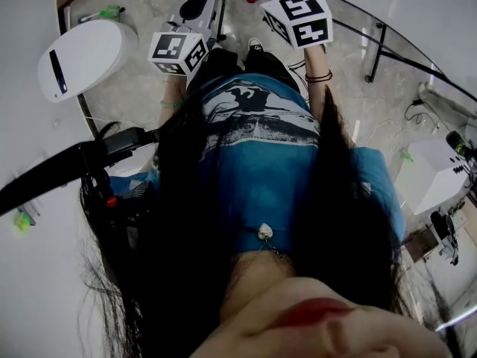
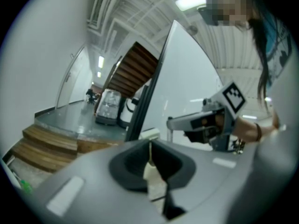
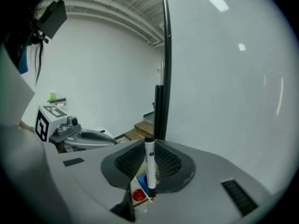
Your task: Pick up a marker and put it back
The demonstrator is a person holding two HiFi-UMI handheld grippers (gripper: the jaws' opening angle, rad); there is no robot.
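Marker point(image 3: 150, 166) stands clamped upright in the right gripper point(image 3: 150, 158). Panel edge point(image 3: 164, 55) rises at 12 o'clock, open room at 9 o'clock. Left gripper point(image 2: 150, 158) is closed, empty.

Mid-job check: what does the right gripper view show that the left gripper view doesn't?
Right gripper view only: a white marker clamped upright between its jaws, with the left hand-held gripper off to one side. Left gripper view only: jaws closed on nothing, wooden steps and the right hand-held gripper. Both: the dark edge post of a large white panel.
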